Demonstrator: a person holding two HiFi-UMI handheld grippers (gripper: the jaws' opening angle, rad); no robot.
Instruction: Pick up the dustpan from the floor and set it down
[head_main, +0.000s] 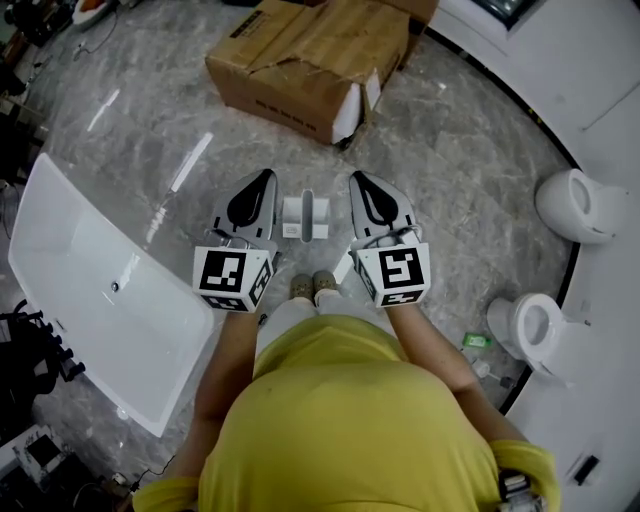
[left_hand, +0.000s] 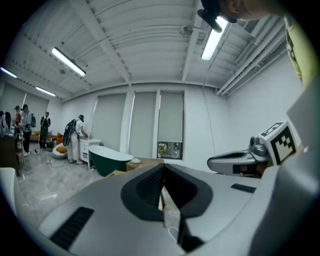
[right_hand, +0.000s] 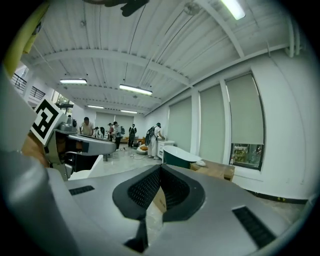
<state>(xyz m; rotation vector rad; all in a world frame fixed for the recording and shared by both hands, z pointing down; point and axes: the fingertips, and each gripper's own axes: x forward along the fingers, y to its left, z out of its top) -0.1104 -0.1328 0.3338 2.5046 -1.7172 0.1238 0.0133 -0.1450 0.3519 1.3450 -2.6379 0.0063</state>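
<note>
- The cardboard box (head_main: 305, 60) lies on the grey marble floor (head_main: 150, 120) ahead of the person. Its top flaps are creased and torn at the near end, and what is inside cannot be told.
- A long white bathtub (head_main: 90, 290) lies at the left, with its bare inside and a drain hole showing.
- Two white toilets (head_main: 575, 205) stand at the right on a white raised area whose dark curved edge (head_main: 545, 130) sweeps round that side.
- The gripper views show a dark green tub (right_hand: 180, 155) further off, with people (right_hand: 155, 137) standing near it.
- The small white dustpan (head_main: 305, 217) stands on the floor just ahead of the person's shoes (head_main: 312, 287). From above it shows between the two grippers, and neither one holds it.
- The left gripper (left_hand: 162, 167) has its jaws closed tip to tip, with nothing between them.
- The right gripper (right_hand: 160, 169) also has its jaws together and holds nothing.
- Both grippers are held side by side, pointing forward about level.
- Open floor runs between the bathtub, the box and the curved edge.
</note>
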